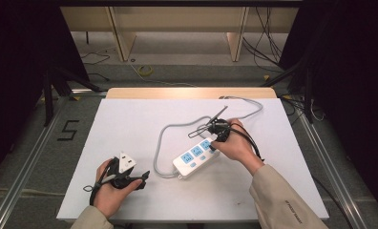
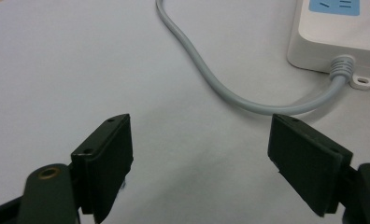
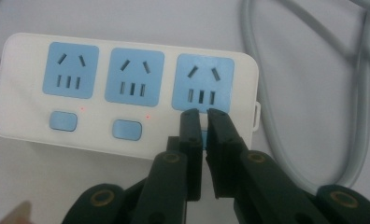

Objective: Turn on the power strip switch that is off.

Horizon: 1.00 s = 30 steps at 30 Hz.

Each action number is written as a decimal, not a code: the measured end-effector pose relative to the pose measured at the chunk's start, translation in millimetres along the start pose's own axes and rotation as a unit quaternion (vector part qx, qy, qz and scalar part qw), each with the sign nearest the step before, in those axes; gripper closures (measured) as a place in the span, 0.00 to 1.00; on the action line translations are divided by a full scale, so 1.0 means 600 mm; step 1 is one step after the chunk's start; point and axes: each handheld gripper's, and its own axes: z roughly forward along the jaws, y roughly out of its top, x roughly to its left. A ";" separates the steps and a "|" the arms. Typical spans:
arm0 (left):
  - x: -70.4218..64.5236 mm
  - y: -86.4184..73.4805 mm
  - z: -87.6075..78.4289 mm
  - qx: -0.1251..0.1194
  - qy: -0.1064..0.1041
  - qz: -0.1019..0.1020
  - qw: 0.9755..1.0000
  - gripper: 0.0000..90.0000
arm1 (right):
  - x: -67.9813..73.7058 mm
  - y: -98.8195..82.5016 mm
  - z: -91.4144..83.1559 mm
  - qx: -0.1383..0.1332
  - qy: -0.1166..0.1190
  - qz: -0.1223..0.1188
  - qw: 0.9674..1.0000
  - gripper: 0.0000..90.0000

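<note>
A white power strip with three blue sockets and blue switches lies at mid-table, its grey cable looping off to the left and back. In the right gripper view the strip shows small red lights beside two switches. My right gripper points down at the strip's third switch, mostly hiding it. Its jaws stand a narrow slit apart with nothing between them. The high view shows this gripper at the strip's far end. My left gripper rests open and empty near the table's front left, facing the cable.
The white tabletop ends at a wooden strip at the back. The right gripper's own black cable loops just behind the right hand. The floor to the left bears a taped "5". Dark stands flank both sides.
</note>
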 end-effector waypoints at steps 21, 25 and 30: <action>-0.002 0.000 0.001 0.000 -0.002 -0.001 1.000 0.25 | -0.007 -0.023 -0.019 -0.049 0.005 0.014 0.999 0.82; -0.002 0.000 0.001 0.001 -0.002 0.000 1.000 0.25 | -0.008 -0.027 -0.022 -0.060 0.006 0.018 0.998 0.81; -0.002 0.000 0.001 0.001 -0.002 0.000 1.000 0.25 | -0.012 -0.038 -0.027 -0.072 0.006 0.022 0.997 0.78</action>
